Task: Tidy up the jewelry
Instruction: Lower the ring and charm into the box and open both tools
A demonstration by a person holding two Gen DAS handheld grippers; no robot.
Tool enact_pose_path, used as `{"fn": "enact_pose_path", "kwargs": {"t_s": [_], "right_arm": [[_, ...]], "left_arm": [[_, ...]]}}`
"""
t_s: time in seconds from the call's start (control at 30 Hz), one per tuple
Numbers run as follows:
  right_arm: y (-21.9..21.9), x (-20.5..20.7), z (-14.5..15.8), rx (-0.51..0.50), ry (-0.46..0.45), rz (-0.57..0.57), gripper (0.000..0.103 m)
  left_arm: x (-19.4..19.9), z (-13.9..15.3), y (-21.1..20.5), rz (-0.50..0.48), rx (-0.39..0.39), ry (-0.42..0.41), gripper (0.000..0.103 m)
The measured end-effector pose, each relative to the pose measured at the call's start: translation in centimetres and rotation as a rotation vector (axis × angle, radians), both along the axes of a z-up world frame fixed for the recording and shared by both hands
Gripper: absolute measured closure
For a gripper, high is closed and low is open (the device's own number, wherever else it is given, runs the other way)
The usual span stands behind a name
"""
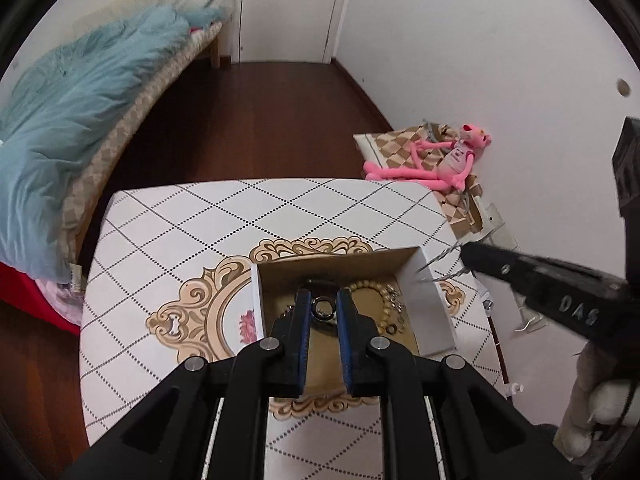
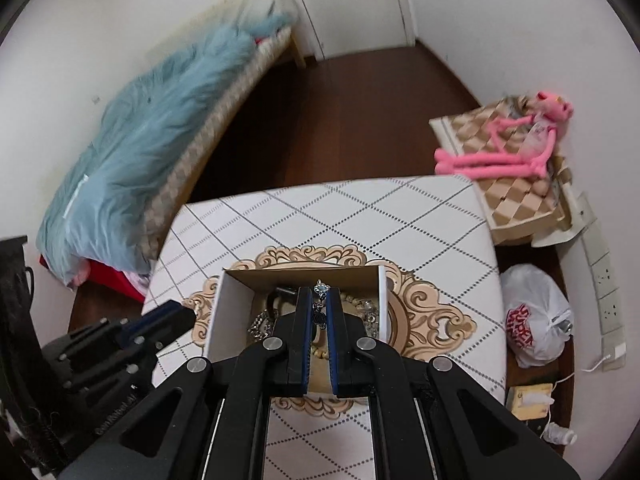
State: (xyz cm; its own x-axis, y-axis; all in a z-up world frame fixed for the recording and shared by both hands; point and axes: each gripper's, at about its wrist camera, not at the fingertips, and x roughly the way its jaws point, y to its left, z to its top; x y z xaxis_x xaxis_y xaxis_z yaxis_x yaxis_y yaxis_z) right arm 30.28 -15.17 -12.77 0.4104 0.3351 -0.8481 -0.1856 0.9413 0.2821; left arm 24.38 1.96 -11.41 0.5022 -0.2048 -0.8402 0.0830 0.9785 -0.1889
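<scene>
An open cardboard box (image 1: 426, 300) with white outer walls sits on the patterned table (image 1: 200, 232). It holds a beige bead bracelet (image 1: 384, 292), chains and small rings. My left gripper (image 1: 323, 306) is over the box, shut on a dark metal ring (image 1: 323, 307). In the right wrist view the box (image 2: 224, 304) lies below my right gripper (image 2: 319, 300), which is shut on a silver chain with a blue-stone pendant (image 2: 320, 289). The right gripper also shows in the left wrist view (image 1: 440, 268), holding silvery chain by the box's right wall. The left gripper shows at lower left (image 2: 188, 314).
A bed with a blue blanket (image 1: 80, 92) stands left of the table. A pink plush toy (image 1: 440, 160) lies on a checkered cushion at the right wall. A white plastic bag (image 2: 536, 316) and a power strip (image 2: 604, 292) are on the floor to the right.
</scene>
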Motion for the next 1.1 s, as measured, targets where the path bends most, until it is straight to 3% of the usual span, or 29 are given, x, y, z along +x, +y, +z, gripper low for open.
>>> {"fn": "enact_pose_path", "kwargs": {"t_s": [0.17,0.4,0.43,0.5,0.53,0.73,0.77,0.8,0.83,0.9,1.1], "right_arm": [[1.7,2.7,-2.0,-0.058,0.066,0.053,0.096],[2.2,4.9,-4.1,-0.067,0.173,0.077,0.095],[2.2,5.0,-4.3,-0.078,0.181,0.077,0.095],[2.2,5.2,-4.7,-0.090,0.202,0.082,0.094],[2.1,5.2,-4.7,-0.097,0.205,0.078,0.092],[1.0,4.9,-3.8,-0.108,0.180,0.047,0.064],[0.7,4.7,-3.5,-0.121,0.168,0.039,0.058],[0.6,4.5,-3.3,-0.133,0.157,0.031,0.046],[0.5,4.1,-3.1,-0.156,0.144,0.024,0.038],[0.3,3.3,-3.0,-0.209,0.123,0.003,0.011],[-0.2,0.3,-5.0,-0.307,0.139,-0.048,0.000]], "left_arm": [[2.7,-1.9,0.5,0.000,-0.025,0.089,0.093],[4.5,-2.9,1.4,0.065,-0.057,0.184,0.088],[4.6,-2.8,1.5,0.079,-0.043,0.187,0.083],[4.8,-2.7,1.6,0.094,-0.020,0.180,0.041],[4.7,-2.4,1.8,0.109,-0.003,0.166,0.033],[4.4,-1.6,2.5,0.143,0.069,0.140,0.028],[4.2,-1.5,2.6,0.151,0.091,0.135,0.022],[4.0,-1.4,2.7,0.158,0.112,0.130,0.011],[3.7,-1.4,2.7,0.163,0.126,0.125,0.008],[3.1,-1.4,2.8,0.175,0.161,0.114,0.005],[0.9,-2.6,2.5,0.192,0.243,0.110,0.000]]}}
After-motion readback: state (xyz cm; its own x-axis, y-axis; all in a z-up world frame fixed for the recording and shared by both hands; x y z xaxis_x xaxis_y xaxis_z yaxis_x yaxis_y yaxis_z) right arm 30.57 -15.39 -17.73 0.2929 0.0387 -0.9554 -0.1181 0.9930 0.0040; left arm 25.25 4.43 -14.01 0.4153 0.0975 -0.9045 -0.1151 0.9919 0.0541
